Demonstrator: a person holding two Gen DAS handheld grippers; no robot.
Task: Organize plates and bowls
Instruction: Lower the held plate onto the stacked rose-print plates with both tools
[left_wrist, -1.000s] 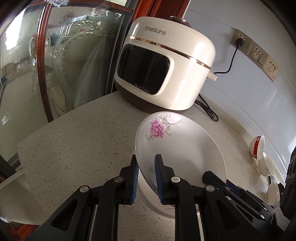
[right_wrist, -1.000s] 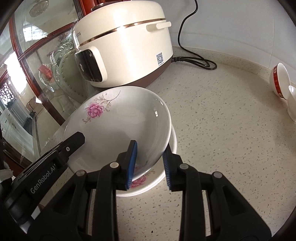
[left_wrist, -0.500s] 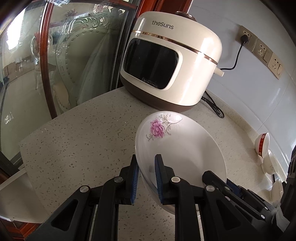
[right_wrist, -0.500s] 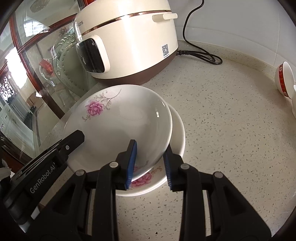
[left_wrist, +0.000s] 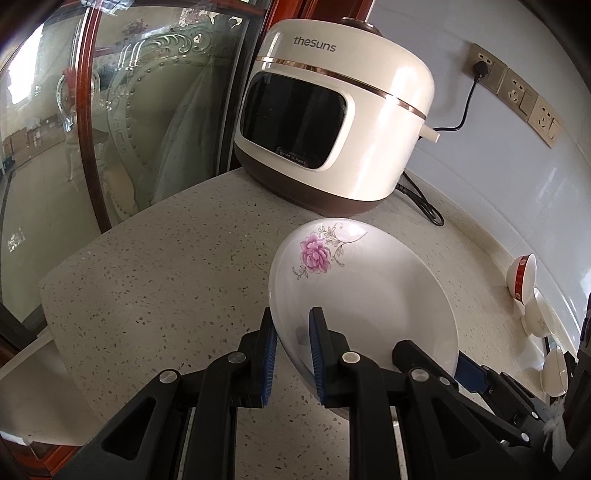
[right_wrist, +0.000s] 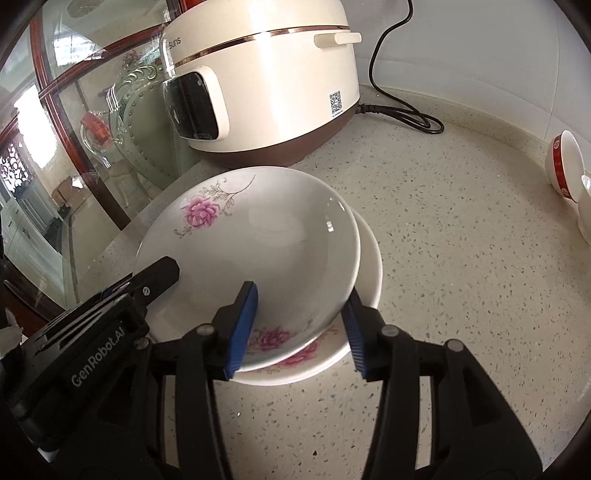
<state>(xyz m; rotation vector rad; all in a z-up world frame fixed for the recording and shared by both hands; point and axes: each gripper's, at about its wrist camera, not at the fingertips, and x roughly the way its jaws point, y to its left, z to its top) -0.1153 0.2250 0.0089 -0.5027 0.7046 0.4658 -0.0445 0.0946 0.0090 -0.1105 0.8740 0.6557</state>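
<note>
A white plate with a pink flower lies tilted on top of a second flowered plate that rests on the speckled counter. My left gripper is shut on the upper plate's left rim, and one of its fingers shows in the right wrist view. My right gripper straddles the near rim of the same plate. Its jaws are opening and the blue pads stand clear of the rim on both sides.
A cream rice cooker stands behind the plates, its black cord trailing along the wall. Small bowls, one red-banded, lean at the right by the wall. A glass partition and the counter edge lie to the left.
The right gripper's jaws have spread apart and let go of the upper plate's rim. The upper plate has sunk closer onto the lower one. The left grip is unchanged.
</note>
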